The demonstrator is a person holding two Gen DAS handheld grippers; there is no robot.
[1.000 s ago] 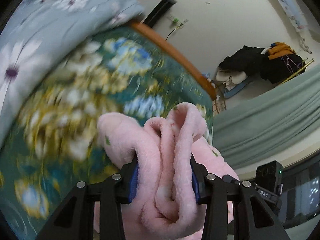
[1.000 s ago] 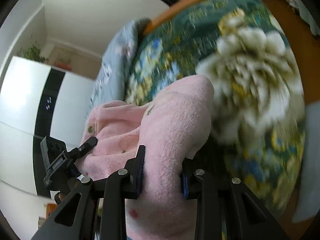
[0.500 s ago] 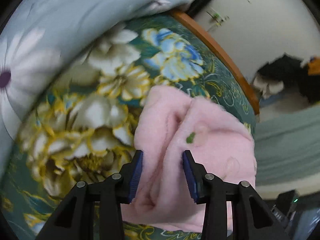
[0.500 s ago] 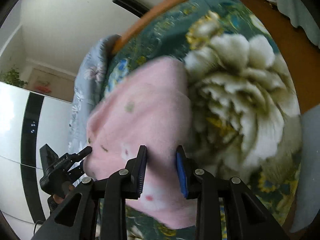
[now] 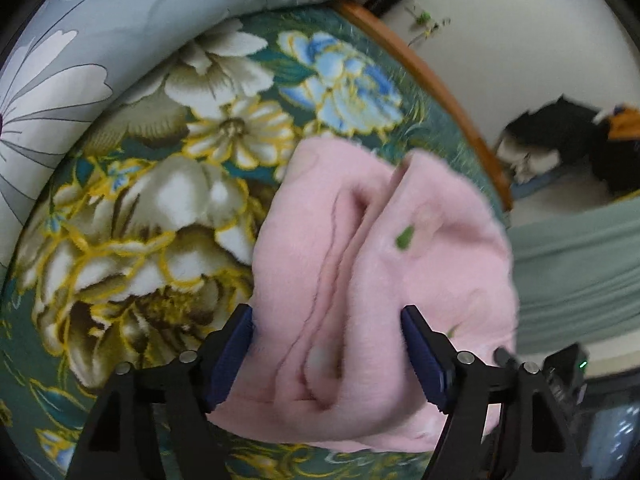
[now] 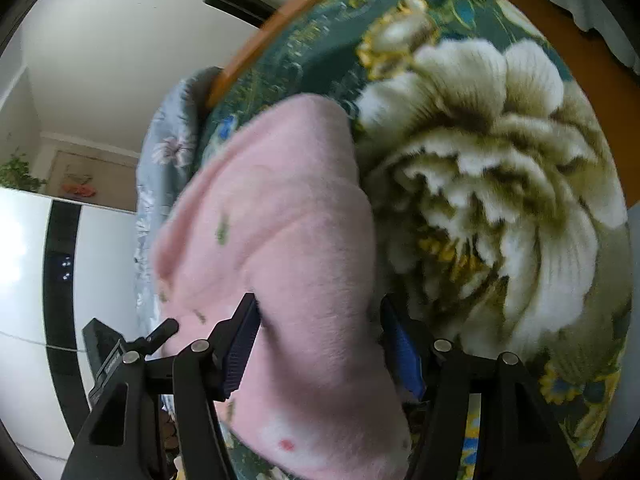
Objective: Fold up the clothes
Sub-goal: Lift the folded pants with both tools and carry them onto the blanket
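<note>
A pink fleece garment (image 5: pixel 372 280) lay bundled in several folds on a green floral blanket (image 5: pixel 168 216), both the left gripper (image 5: pixel 326 348) and right gripper (image 6: pixel 318 344) spread wide around it, suggesting the fold was nearly done, with only tidying left.

Pink garment (image 5: pixel 380 280), green floral blanket (image 5: pixel 140 240)

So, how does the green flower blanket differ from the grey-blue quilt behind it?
The green flower blanket is dark green and plush, with raised cream, yellow and blue flowers; the grey-blue quilt is pale and smooth, with flat white daisies. The blanket lies spread out under the pink garment; the quilt is bunched up along the far edge. Both are floral bedding.
</note>
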